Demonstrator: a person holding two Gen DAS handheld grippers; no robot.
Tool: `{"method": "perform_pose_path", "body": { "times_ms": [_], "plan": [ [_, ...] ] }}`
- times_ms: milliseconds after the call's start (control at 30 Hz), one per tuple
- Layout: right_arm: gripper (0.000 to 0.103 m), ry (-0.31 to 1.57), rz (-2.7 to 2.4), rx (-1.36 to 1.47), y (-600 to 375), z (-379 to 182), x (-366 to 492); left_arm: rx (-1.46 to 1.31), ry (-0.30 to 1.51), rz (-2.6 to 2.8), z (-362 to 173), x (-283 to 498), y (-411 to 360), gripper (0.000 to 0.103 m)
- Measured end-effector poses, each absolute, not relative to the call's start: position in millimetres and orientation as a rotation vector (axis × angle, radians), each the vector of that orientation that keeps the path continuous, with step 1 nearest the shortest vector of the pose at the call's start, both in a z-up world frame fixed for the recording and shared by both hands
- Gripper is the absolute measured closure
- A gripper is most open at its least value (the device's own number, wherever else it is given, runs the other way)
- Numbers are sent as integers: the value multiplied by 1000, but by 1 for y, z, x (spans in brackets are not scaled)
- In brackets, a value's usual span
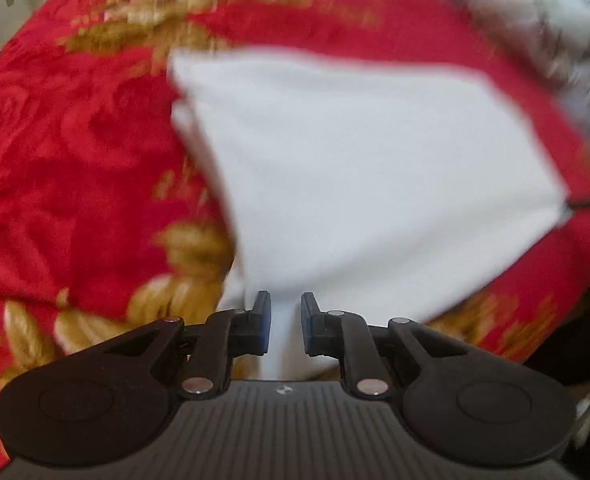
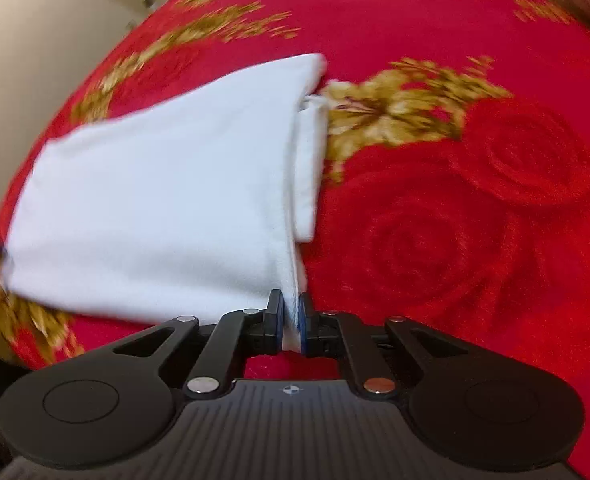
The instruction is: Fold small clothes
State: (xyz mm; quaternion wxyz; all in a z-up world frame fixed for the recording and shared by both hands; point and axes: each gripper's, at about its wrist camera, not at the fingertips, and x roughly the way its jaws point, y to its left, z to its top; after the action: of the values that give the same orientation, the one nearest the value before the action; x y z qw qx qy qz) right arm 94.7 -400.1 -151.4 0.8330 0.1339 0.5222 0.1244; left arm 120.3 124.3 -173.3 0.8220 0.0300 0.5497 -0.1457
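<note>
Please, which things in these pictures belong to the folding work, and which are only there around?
Belong to the job:
white garment
left gripper
right gripper

Only there:
red floral blanket
grey patterned cloth

Both wrist views look closely down along their fingers, sharing the white cloth (image 1: 355,168) on the red blanket (image 2: 475,208).

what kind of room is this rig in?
Probably a bedroom at home: the white garment lies on a plush red blanket with gold flowers, like a bedspread, and a plain cream wall stands behind it.
</note>
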Motion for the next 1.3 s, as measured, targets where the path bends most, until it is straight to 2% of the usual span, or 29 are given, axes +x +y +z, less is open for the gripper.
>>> {"method": "perform_pose_path", "body": {
  "times_ms": [200, 233, 267, 333, 600, 700, 767, 800, 833, 1067, 1167, 1233, 1267, 1300],
  "plan": [
    [94, 1148, 247, 201, -391, -160, 97, 124, 1162, -308, -178, 114, 118, 85],
    [89, 1140, 240, 197, -391, -158, 97, 125, 1160, -307, -177, 113, 118, 85],
    [80, 1120, 227, 178, -390, -154, 97, 128, 1159, -308, -177, 113, 118, 85],
    [70, 1045, 204, 127, -385, -144, 94, 130, 1158, -308, -176, 113, 118, 85],
    [68, 880, 254, 117, -371, -125, 99, 106, 1130, -306, -169, 112, 122, 84],
    [67, 980, 249, 82, -364, -144, 109, 67, 1076, -313, -158, 112, 125, 81],
    [62, 1084, 200, 7, -360, -164, 111, 27, 1051, -322, -155, 115, 128, 77],
    [55, 1084, 188, 13, -362, -164, 112, 9, 1051, -324, -155, 117, 129, 77],
    [54, 1081, 183, 26, -364, -161, 114, -2, 1059, -320, -157, 119, 130, 77],
    [54, 987, 110, 3, -368, -137, 113, -24, 1073, -256, -164, 118, 136, 76],
    [54, 898, 79, -20, -368, -122, 111, -100, 1039, -140, -158, 113, 152, 68],
    [54, 853, 69, -8, -372, -114, 111, -185, 1039, -103, -157, 108, 163, 68],
    [54, 833, 71, -2, -373, -111, 110, -227, 1043, -101, -159, 106, 167, 63],
    [54, 820, 75, 5, -373, -109, 111, -262, 1048, -100, -160, 104, 169, 53]
  ]
}}
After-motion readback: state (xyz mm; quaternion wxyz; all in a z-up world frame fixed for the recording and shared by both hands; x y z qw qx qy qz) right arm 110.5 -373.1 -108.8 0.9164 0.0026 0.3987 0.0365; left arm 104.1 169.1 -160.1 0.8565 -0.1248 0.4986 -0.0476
